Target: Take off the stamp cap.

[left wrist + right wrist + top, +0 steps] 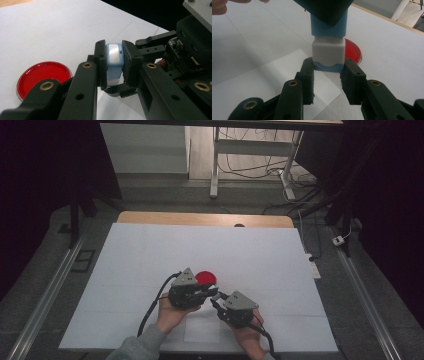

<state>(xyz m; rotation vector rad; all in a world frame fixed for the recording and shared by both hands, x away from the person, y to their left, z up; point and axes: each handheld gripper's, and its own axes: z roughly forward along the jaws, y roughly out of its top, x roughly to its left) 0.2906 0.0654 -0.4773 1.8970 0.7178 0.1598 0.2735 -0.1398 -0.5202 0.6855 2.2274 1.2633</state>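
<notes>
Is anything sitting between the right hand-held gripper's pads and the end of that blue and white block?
Nothing visible: the right hand-held gripper pinches the small blue and white plastic block directly, while the left hand-held gripper clamps its other end.

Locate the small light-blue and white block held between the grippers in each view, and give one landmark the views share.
High view: the small light-blue and white block is too small to make out between the two gripper tips, right of the round red dish.
Left gripper view: upper centre, clamped between the left gripper jaws.
Right gripper view: centre, its lower end between the right gripper jaws.
Shared landmark: the red dish.
</notes>
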